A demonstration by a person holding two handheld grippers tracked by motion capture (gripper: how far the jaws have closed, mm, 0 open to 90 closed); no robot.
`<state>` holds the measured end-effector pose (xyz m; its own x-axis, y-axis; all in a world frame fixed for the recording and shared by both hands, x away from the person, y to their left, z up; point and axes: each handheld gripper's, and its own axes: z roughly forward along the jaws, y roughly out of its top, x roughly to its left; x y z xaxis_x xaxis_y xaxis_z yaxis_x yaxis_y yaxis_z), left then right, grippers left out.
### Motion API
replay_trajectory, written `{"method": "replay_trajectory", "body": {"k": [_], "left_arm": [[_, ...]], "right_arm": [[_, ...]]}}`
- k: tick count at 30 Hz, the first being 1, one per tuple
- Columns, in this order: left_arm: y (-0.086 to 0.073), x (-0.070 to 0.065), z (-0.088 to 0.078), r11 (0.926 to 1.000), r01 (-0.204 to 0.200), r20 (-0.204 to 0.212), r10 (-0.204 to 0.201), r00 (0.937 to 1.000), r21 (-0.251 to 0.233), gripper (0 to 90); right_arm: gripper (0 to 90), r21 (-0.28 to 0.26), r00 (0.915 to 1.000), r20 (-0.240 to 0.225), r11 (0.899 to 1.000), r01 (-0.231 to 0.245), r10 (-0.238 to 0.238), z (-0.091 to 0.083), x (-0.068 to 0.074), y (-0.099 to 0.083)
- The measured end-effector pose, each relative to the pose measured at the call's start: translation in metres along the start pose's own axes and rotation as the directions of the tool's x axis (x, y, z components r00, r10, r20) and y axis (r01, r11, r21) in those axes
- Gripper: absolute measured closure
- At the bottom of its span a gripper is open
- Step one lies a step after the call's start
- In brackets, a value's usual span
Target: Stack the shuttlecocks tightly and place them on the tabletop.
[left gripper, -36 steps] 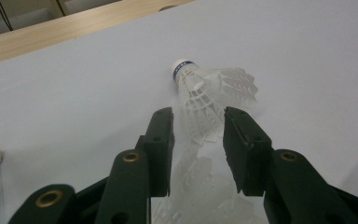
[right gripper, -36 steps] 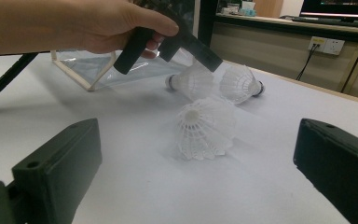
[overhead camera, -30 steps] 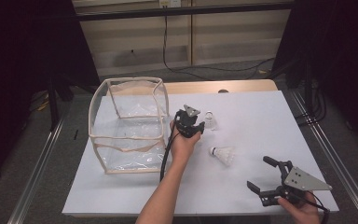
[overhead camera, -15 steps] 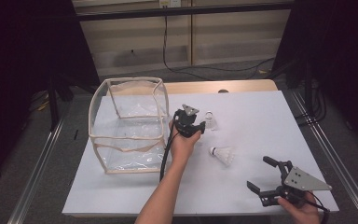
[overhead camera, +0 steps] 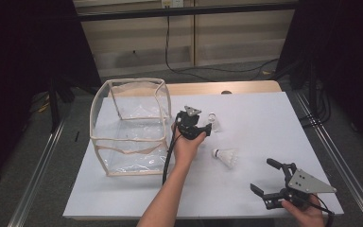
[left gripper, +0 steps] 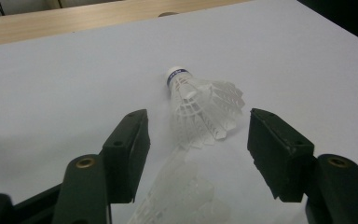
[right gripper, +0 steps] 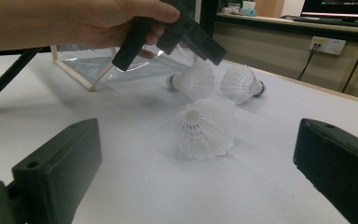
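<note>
Fingers of left gripper (left gripper: 198, 140) just parting, released, above shuttlecock (left gripper: 203, 109); right gripper (overhead camera: 274, 182) released.

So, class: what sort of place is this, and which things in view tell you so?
Probably a lab or test room set up for recording, not a home. A table under a plain white cover stands between dark curtains, cables run along the floor, and a desk with a monitor stands beyond it.

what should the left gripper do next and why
Probably ease the left gripper down and forward so its jaws straddle a shuttlecock, then close. Its jaws have just been opening, nothing is pressed between them, and that shuttlecock lies just ahead on the table, beside the clear bag.
</note>
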<state>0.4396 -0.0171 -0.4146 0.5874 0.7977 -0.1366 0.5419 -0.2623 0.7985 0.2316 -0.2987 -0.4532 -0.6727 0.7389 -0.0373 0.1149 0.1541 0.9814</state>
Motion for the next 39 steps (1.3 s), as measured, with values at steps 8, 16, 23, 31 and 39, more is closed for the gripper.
{"method": "replay_trajectory", "body": {"k": [8, 16, 23, 31, 39], "left_arm": [[-0.001, 0.0, -0.002, 0.9998, -0.02, -0.016, 0.02, 0.9997, 0.006, 44.2], [-0.008, 0.005, 0.003, 0.9989, 0.015, -0.047, -0.012, 0.9988, 0.045, 57.9], [-0.012, 0.008, 0.005, 0.9986, -0.01, -0.062, 0.013, 0.998, 0.052, 77.5], [-0.009, 0.012, 0.004, 0.9991, -0.042, -0.116, 0.043, 0.9924, 0.012, 87.3], [-0.005, 0.014, 0.007, 0.9937, -0.111, -0.156, 0.112, 0.9813, 0.015, 88.0]], "right_arm": [[0.4, 0.0, 1.0, -0.001, 1.0, -0.002, 0.002, 0.0, 0.0, 0.0], [0.4, -0.001, 1.0, -0.002, 1.0, -0.002, 0.002, 0.0, 0.0, 0.0], [0.3, 0.001, 1.0, -0.005, 1.0, -0.001, 0.001, 0.0, 0.0, 0.0], [0.3, 0.0, 1.0, -0.005, 1.0, -0.002, 0.002, 0.0, 0.0, 0.0], [0.3, -0.002, 1.0, -0.007, 1.0, -0.005, 0.005, 0.0, 0.0, 0.0]]}}
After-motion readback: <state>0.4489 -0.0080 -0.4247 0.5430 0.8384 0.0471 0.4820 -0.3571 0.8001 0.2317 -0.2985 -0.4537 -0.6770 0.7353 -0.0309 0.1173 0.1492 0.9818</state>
